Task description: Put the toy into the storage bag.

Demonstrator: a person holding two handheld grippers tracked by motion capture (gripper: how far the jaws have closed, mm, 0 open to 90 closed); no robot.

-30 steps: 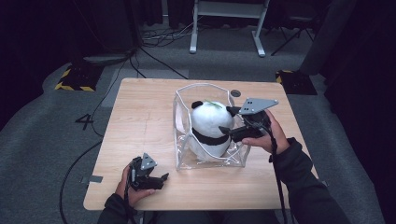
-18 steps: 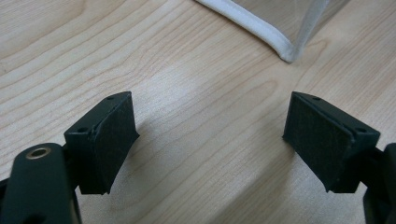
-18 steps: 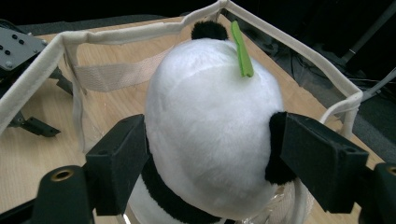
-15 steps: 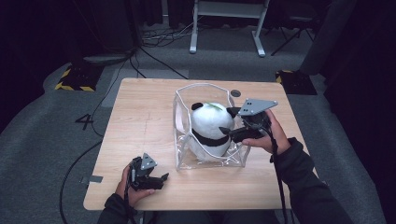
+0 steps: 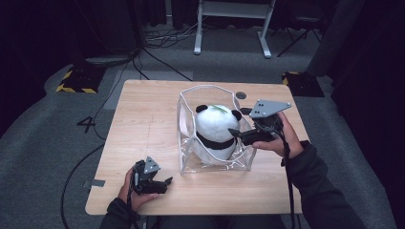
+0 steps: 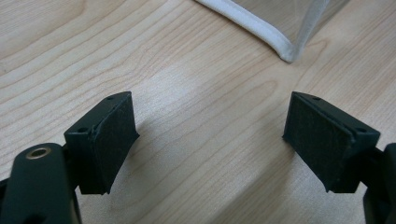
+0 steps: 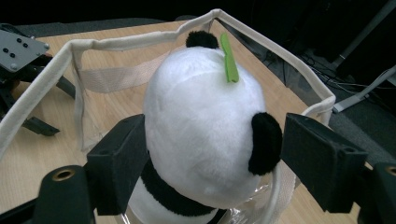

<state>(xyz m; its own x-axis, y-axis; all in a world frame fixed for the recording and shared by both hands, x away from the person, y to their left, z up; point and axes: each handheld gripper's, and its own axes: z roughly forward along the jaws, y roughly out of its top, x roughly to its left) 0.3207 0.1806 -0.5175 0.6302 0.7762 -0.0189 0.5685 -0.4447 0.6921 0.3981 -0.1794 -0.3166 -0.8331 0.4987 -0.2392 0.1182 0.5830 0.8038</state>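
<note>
1. The right gripper [image 7: 212,154] has its jaws set on either side of a plush panda's [image 7: 205,126] head. The left-hand pad in the right gripper view touches the white fur; the other pad sits just beside the black ear, and I cannot tell whether it presses. The jaws stand partly open around the head, so I judge this a loose hold at best.

2. The panda sits upright inside a clear plastic bag [image 5: 188,143] with white trim, which stands near the middle of the desk [image 5: 143,119]. Its head rises above the bag's rim, and a small green leaf [image 7: 229,58] stands on top.

3. Risk: soft, rounded fur could slide out from between the pads if the toy is lifted, because the head narrows toward the top.

4. Risk: the bag is light and unheld. A pull on the panda may drag or tip the bag with it, since the body fills the bag closely.

5. Risk: the far pad lies next to the bag's white rim [image 7: 322,105]; closing could pinch the trim along with the ear.

6. The left gripper [image 5: 150,179] rests on the desk near the front edge, apart from the bag's corner [image 6: 287,51]. Its jaws are wide open with bare wood between them, so it steadies nothing.
</note>
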